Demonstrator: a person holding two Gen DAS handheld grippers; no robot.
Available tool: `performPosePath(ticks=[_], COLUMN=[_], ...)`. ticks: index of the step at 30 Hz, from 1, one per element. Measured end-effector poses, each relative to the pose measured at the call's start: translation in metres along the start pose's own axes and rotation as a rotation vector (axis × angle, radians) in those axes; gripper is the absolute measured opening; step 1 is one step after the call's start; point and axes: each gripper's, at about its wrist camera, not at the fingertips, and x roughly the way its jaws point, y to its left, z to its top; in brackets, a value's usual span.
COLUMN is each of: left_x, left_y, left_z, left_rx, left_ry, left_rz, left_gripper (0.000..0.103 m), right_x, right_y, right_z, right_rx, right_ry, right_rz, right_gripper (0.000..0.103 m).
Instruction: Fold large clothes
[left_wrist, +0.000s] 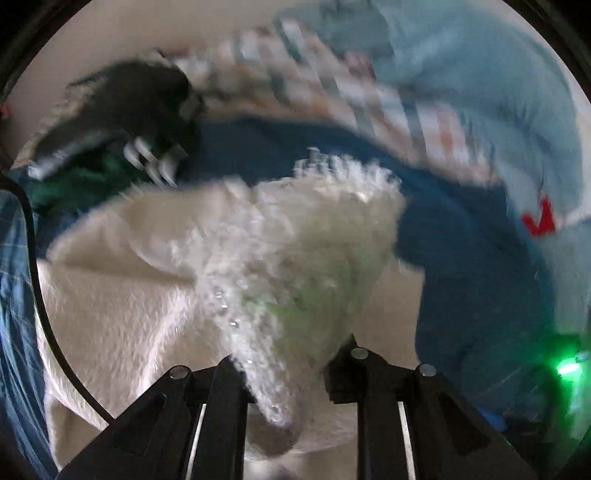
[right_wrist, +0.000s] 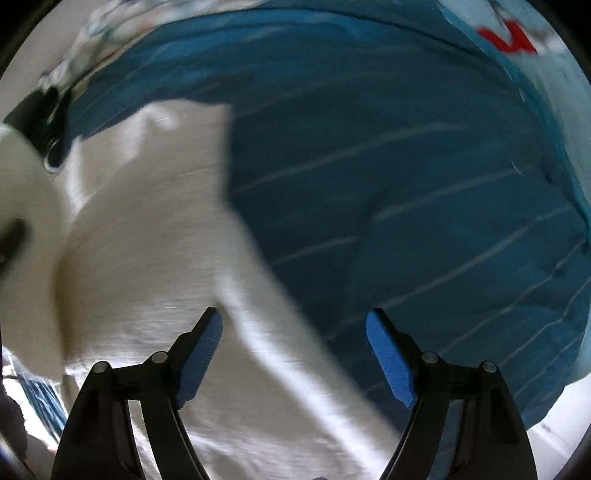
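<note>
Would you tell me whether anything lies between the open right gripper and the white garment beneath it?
Nothing visible does: the right gripper hangs open directly over the white garment, whose edge runs between its fingers onto the blue sheet.

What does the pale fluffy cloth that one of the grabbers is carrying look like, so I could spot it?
Start from the wide blue bedspread with thin pale stripes. Above it hangs a cream, fleecy cloth, bunched to a narrow point between the black fingers of the left gripper. Its shaggy, woolly pile sets it apart from the smooth blue cover and the checked fabric behind.
</note>
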Motion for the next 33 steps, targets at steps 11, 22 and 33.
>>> performPosePath(ticks=[11, 22, 33], left_x=[-0.04, -0.093, -0.056], left_y=[0.008, 0.202, 0.217], left_z=[-0.022, -0.181, -0.273], left_rx=[-0.06, -0.255, -0.252], left_ry=[0.036, 0.245, 0.285], left_rz=[0.022, 0.545, 0.553], left_gripper=[0.094, 0.094, 0.103], right_x=[-0.014, 0.001, 0.088], right_y=[-0.078, 0.01, 0.103], right_z=[-0.011, -0.08, -0.21], right_rx=[0.029, -0.203, -0.219], right_ry=[0.085, 0.354, 0.411], right_rz=[0.206, 0.419, 0.169], right_gripper=[0.082, 0.082, 0.019])
